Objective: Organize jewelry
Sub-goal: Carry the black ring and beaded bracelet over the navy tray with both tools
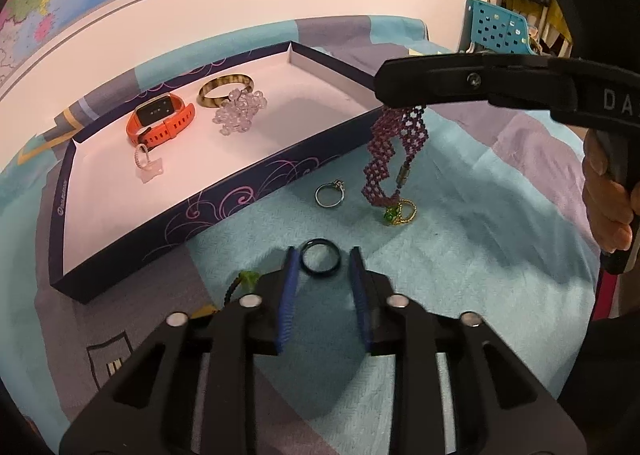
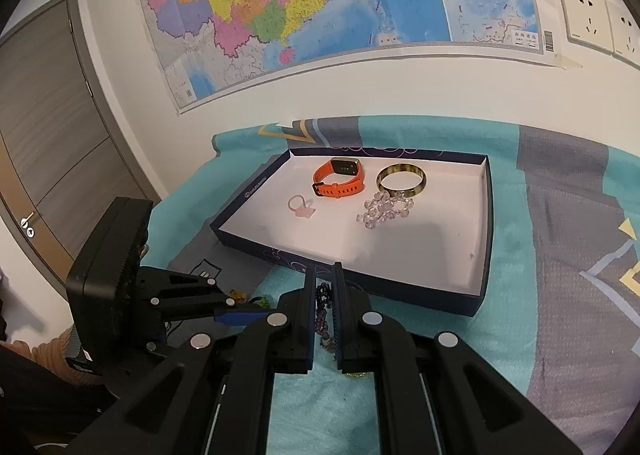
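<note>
Hiding between right tool [image 2: 325,275] fingers, purple bracelet [image 2: 323,309] barely shows.

White capitals "DA", cut off by the frame edge, stand on the black body of the right tool [image 1: 382,89]. Print on the wall map [image 2: 320,15] and the logo on the box [image 2: 486,223] rim is too small to read.

The right tool [image 2: 325,295] pinches a purple beaded bracelet [image 2: 323,309]. Ahead, the box lid [image 2: 486,239] holds an orange watch [image 2: 340,179] and a bangle [image 2: 401,179].
</note>
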